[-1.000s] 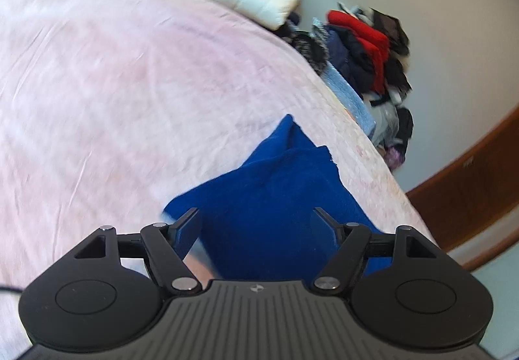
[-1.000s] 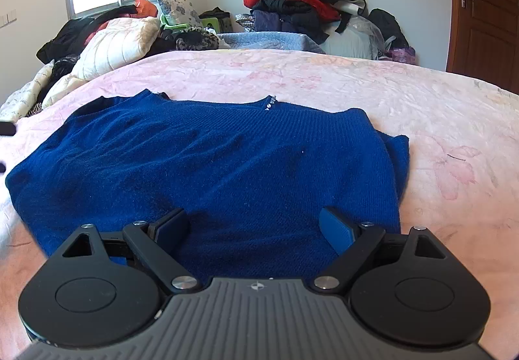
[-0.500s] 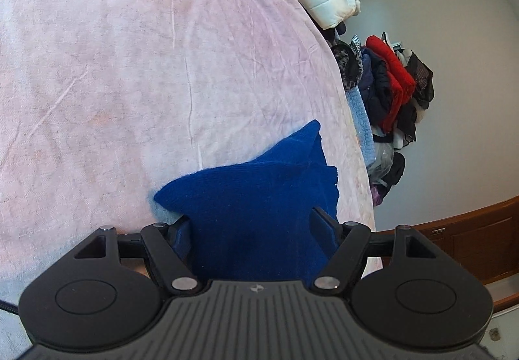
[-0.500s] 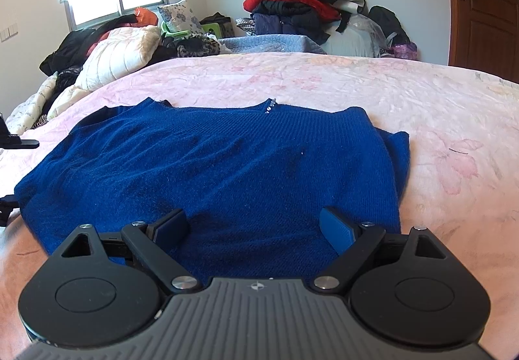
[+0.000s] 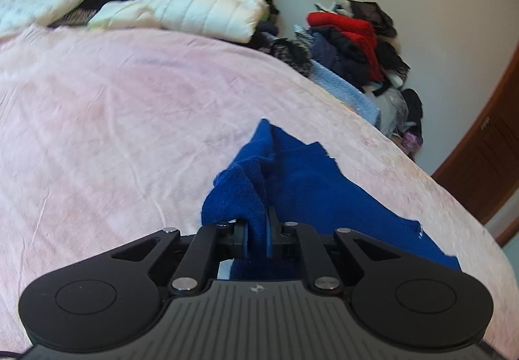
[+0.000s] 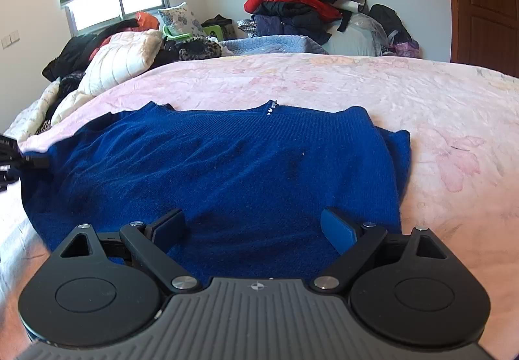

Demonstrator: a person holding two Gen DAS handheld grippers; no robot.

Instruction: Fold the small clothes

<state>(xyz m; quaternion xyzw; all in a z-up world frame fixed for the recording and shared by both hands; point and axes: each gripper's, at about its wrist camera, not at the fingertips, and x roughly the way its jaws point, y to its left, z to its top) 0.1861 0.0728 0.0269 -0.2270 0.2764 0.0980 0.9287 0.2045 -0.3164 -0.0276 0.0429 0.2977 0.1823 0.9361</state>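
While left fingers (image 5: 244, 236) close, blue sweater (image 5: 256, 197) pinched between.

sweater (image 5: 301, 184) near hem: behind gripper body | far clothes pile (image 5: 353, 45): blurred | window (image 6: 113, 3): top cut off

Beyond my blue sweater (image 6: 227, 171) the pink bedspread (image 6: 373, 90) lies bare to the bed's far edge and right side, room to pass (piled jackets (image 6: 110, 64) crowd the far-left corner, a clothes heap (image 6: 301, 6) rises behind the far edge)
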